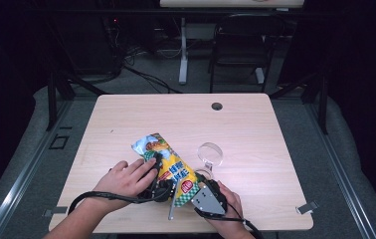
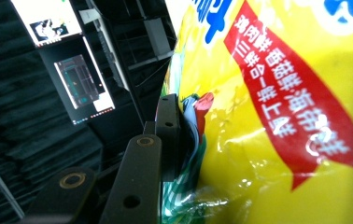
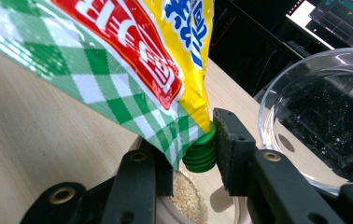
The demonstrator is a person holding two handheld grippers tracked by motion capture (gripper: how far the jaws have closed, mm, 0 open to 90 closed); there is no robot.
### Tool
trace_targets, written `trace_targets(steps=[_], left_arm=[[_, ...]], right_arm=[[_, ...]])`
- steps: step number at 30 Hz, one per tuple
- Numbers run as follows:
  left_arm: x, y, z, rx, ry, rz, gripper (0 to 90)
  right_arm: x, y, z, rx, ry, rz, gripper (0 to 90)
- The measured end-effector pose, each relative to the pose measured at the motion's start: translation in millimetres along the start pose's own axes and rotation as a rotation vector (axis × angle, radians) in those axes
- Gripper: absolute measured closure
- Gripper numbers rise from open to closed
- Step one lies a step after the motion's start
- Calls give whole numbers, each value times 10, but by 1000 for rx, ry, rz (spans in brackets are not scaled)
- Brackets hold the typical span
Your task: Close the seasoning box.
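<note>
1. The yellow snack bag is lifted over the wooden table, near the person's edge.
2. The left gripper squeezes the bag's side.
3. The right gripper pinches its green spout.
4. Pale grains lie below; the clear glass bowl looks empty, so filling is left.

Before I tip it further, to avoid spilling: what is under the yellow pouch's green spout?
Under the green ribbed plastic spout sits a small container of pale grains; black tongs cover its rim.

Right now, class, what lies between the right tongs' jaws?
The pouch's green cap, pressed against one jaw, in the right gripper view.
</note>
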State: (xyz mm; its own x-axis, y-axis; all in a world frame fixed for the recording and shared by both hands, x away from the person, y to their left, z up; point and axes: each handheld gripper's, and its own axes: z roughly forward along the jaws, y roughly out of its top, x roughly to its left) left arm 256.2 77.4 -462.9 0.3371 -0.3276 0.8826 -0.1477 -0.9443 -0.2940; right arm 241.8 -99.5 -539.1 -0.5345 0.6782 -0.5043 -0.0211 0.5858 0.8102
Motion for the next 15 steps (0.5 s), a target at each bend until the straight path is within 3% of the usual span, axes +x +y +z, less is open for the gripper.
trace_targets(steps=[15], left_arm=[[-109,-17,38,-16,-40,-56,815]], right_arm=[[-9,-3,0,1,-3,1,681]])
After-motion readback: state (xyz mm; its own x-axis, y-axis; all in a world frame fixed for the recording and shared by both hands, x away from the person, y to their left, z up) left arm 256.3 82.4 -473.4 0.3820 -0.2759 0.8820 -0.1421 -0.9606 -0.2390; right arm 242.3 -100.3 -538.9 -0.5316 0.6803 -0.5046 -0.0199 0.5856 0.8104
